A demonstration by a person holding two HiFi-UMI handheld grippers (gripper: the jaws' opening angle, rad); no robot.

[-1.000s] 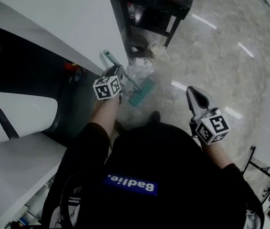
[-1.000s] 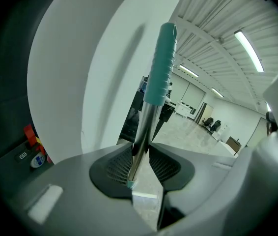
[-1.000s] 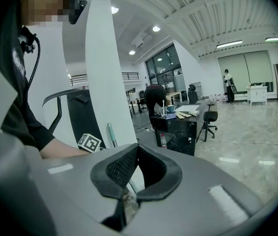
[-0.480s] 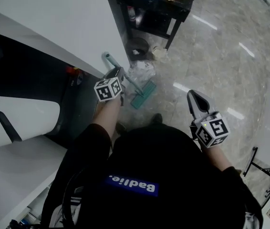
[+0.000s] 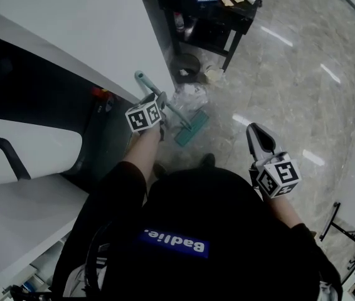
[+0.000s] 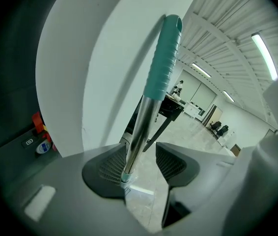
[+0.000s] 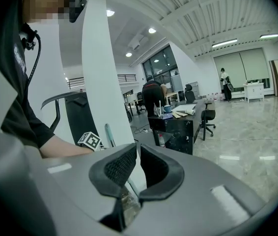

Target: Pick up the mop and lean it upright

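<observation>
The mop stands tilted, its teal grip (image 5: 141, 76) resting against the edge of the white panel (image 5: 102, 30) and its green head (image 5: 192, 126) on the floor. My left gripper (image 5: 158, 99) is around the metal shaft just below the grip. In the left gripper view the jaws (image 6: 141, 163) are opening. The shaft (image 6: 141, 127) lies beside the left pad, with a clear gap to the right pad. The teal grip (image 6: 162, 63) rises along the white panel. My right gripper (image 5: 257, 132) hangs to the right, away from the mop, its pads (image 7: 138, 163) together on nothing.
A black table (image 5: 227, 14) with papers and cups stands beyond the mop. A dark round bowl (image 5: 187, 63) and a crumpled clear plastic bag (image 5: 189, 96) lie on the marble floor by the mop head. A white chair (image 5: 21, 149) is at the left.
The mop and my left gripper stay at the white panel's edge. The whole view has shifted slightly; the right gripper keeps its place.
</observation>
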